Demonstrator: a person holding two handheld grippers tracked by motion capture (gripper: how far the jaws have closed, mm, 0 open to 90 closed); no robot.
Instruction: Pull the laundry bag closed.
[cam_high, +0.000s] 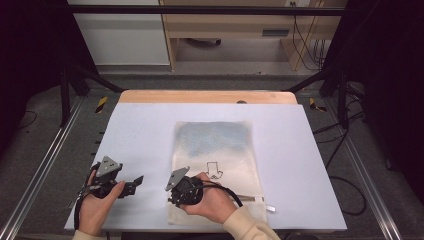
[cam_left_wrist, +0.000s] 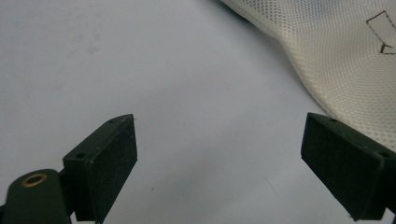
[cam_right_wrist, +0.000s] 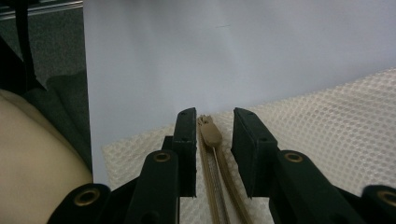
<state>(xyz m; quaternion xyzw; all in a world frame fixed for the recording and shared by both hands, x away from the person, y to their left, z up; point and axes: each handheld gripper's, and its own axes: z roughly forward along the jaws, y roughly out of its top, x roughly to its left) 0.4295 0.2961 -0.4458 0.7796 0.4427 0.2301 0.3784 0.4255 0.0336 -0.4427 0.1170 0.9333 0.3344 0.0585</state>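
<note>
The right hand-held gripper is seen low in the right gripper view with its jaws narrowly parted around a tan zipper pull, no contact being visible. The pull lies on a cream mesh bag at centre of the white bench. The left hand-held gripper is held wide open over bare bench beside the bag, lower left in the high view.

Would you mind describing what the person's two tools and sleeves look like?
Both tools are black. The left tool and right tool each carry a grey three-cornered plate on top and trail a black cable. Their jaws are flat, rectangular black blocks with brass-coloured rings near the base. The person wears a cream sleeve on the right arm.
</note>
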